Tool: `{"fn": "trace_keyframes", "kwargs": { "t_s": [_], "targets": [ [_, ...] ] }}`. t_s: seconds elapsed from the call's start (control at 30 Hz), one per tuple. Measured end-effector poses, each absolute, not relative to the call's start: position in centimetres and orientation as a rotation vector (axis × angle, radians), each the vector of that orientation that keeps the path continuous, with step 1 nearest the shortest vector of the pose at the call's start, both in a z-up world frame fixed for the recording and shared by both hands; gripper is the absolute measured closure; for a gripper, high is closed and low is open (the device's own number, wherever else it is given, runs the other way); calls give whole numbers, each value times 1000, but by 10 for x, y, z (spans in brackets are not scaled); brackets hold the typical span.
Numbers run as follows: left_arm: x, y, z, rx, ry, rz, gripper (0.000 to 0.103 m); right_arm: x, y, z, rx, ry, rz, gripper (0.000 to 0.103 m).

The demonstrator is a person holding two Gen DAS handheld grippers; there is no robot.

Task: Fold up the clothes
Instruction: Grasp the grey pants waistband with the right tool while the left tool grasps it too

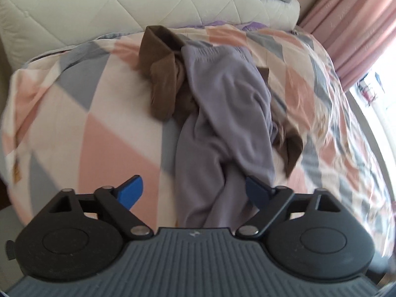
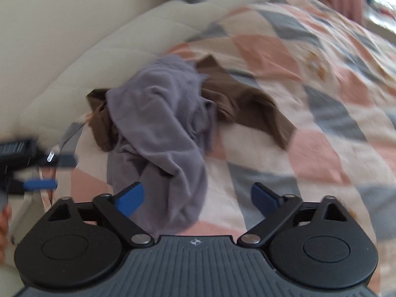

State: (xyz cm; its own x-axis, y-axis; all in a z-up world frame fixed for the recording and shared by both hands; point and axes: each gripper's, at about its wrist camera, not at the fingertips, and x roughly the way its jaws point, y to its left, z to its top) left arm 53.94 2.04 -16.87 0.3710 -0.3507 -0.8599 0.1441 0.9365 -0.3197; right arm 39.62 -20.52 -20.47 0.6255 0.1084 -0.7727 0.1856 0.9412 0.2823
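Left claw point(image 1: 193, 185). Stands wide, with nothing between its blue fingers. Hangs right over the near end of the soft purple-grey cloth garment point(image 1: 222, 99), which runs from under the claw and away in front of it. Looks ready to pinch that end, though no pinch yet.

Right claw point(image 2: 198, 193). Also spread wide, also holding nothing. Sits just above the same purple-grey garment point(image 2: 160, 113), with the cloth bunched in front of it and a bit toward its left finger. Shows the left claw point(image 2: 37, 173) off to its far left, blurry, with its fingers apart.

Under the purple-grey cloth, a thin brown cloth garment point(image 1: 160, 79). Pokes out ahead of the left claw, on both sides of the heap. Spreads ahead and to the right of the right claw point(image 2: 247, 106). Lies mixed up with the purple one, most likely just dumped there in a pile for folding.

All of it on the bed cover with pink, grey and white diamonds point(image 1: 86, 111), a big soft flat place, good for laying clothes out. Farther ahead of the left claw, a cream quilted headboard point(image 1: 123, 0).

Probably the very start of the job: nothing smooth, nothing folded. Best to lift the top garment off first, since pulling low could drag the brown one along. Hard to see fine edges, because of blur.
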Motion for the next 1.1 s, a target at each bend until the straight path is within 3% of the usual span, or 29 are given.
{"fn": "trace_keyframes", "kwargs": {
  "t_s": [0.13,0.23,0.27,0.3,0.33,0.47,0.9,0.93,0.97,1.03,1.07,1.1],
  "targets": [
    [581,15,-185,-300,1189,-329,23,430,-172,-223,132,880,17,30],
    [601,13,-199,-347,1222,-321,23,451,-158,-244,34,904,30,44],
    [606,13,-204,-369,1235,-324,23,456,-155,-250,18,915,34,63],
    [611,13,-208,-392,1247,-326,23,459,-156,-255,15,926,37,89],
    [615,14,-212,-414,1258,-328,23,459,-157,-257,27,925,45,98],
    [627,16,-224,-484,1282,-338,23,433,-164,-248,136,861,100,98],
    [640,-9,-261,-495,1323,-333,22,351,-144,-234,281,940,183,98],
    [639,-9,-263,-501,1325,-342,26,348,-142,-236,281,955,191,98],
    [636,-10,-264,-500,1321,-353,46,345,-140,-239,278,973,198,98],
    [631,-13,-265,-450,1311,-363,69,346,-142,-246,282,1022,193,95],
    [628,-13,-263,-422,1294,-371,74,348,-145,-249,281,1045,164,83],
    [625,-13,-262,-400,1279,-380,76,351,-149,-250,279,1050,131,64]
  ]
}}
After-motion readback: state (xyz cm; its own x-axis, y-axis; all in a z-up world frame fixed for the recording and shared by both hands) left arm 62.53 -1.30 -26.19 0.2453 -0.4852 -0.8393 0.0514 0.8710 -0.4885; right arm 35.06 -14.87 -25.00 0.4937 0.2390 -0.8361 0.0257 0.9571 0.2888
